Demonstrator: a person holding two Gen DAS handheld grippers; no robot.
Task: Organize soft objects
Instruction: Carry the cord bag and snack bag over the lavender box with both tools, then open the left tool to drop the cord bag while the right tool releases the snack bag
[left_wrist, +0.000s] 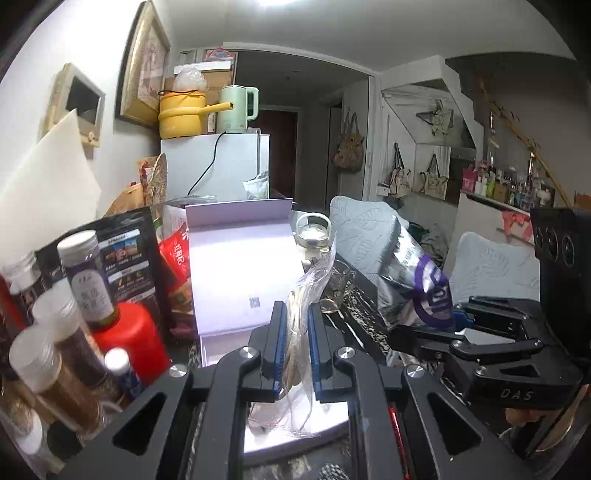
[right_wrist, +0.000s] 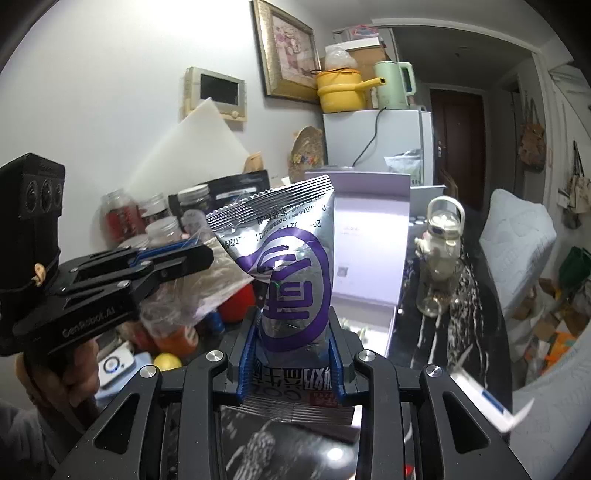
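Silver foil with a purple emblem: a sealed snack pouch (right_wrist: 291, 266) is clamped low down between the blue pads of the right gripper (right_wrist: 291, 363), jaws closed only part-way on the pouch's width; the pouch stands upright, crimped top edge uppermost, w/ its print seen inverted. In the left wrist view the same pouch (left_wrist: 413, 280) is seen held aloft to the right, beside the left gripper (left_wrist: 295, 350). A crumpled clear plastic bag (left_wrist: 303, 332) is pinched between the left gripper's pads, jaws fully closed on the thin film; the bag's top rises above the fingertips and its lower part hangs behind them. Both items are held clear of the dark marbled tabletop (right_wrist: 450, 325). A white open box (left_wrist: 240, 266) is seen just beyond both grippers, lid flap raised. Jars, bottles and a red container (left_wrist: 129, 332) are crowded at left; a glass kettle w/ white handle (right_wrist: 441, 258) stands to the box's right. Bkgd: a white fridge (left_wrist: 214, 166) carrying a yellow pot (left_wrist: 183, 114) and a green kettle (left_wrist: 236, 109). A hand (right_wrist: 74, 384) is seen on the left gripper's grip.
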